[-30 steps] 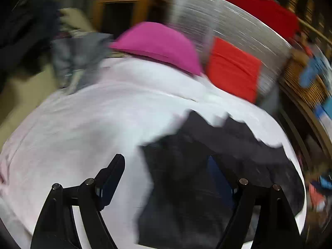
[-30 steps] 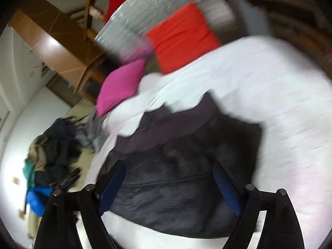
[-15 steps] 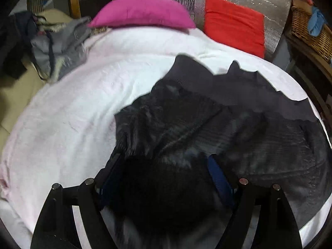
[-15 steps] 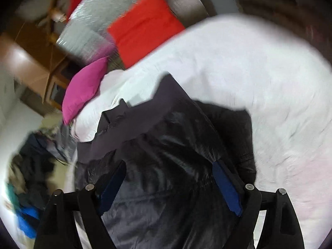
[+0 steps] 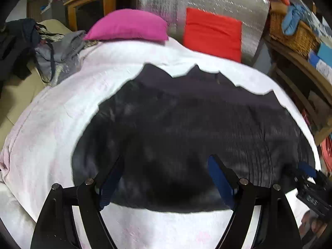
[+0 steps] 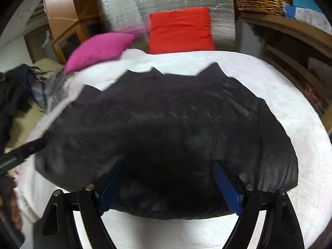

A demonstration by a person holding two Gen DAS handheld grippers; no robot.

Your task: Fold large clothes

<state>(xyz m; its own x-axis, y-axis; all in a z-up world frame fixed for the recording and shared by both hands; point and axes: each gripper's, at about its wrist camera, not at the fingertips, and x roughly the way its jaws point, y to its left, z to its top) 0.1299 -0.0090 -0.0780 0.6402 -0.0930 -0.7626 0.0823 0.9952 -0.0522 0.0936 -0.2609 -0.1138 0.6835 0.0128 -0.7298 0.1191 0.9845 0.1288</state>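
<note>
White bed, dark jacket, tongs apart

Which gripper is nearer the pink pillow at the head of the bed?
Left. The left gripper hangs over the black garment's pillow-side half; the right gripper hangs over its other half, farther from the pink pillow.

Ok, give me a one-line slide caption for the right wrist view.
Open right claw poised over the near edge of a dark jacket spread on a white bedcover.
</note>
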